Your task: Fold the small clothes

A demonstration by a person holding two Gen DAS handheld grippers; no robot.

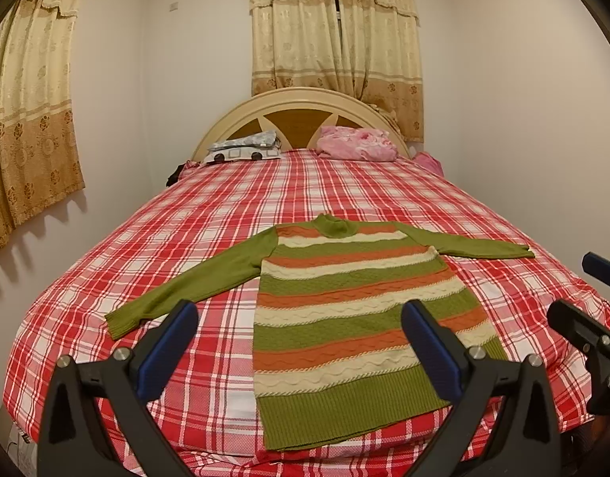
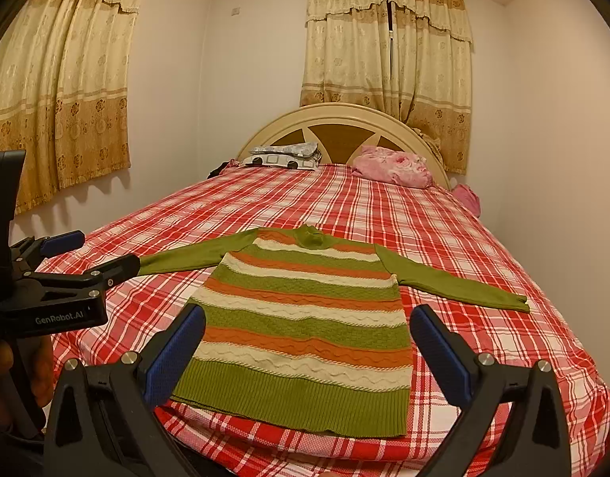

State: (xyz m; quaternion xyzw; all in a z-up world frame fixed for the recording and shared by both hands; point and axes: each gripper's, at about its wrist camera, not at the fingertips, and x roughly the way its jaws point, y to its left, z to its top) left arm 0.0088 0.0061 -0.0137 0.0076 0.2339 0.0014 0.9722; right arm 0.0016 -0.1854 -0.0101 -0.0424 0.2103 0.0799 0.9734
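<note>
A striped sweater in green, orange and cream lies flat and unfolded near the foot of a bed with a red plaid sheet, both sleeves spread outward. The left gripper and right gripper hover above the sweater's hem, each with its blue-padded fingers spread wide and holding nothing. Pillows rest against the headboard.
</note>
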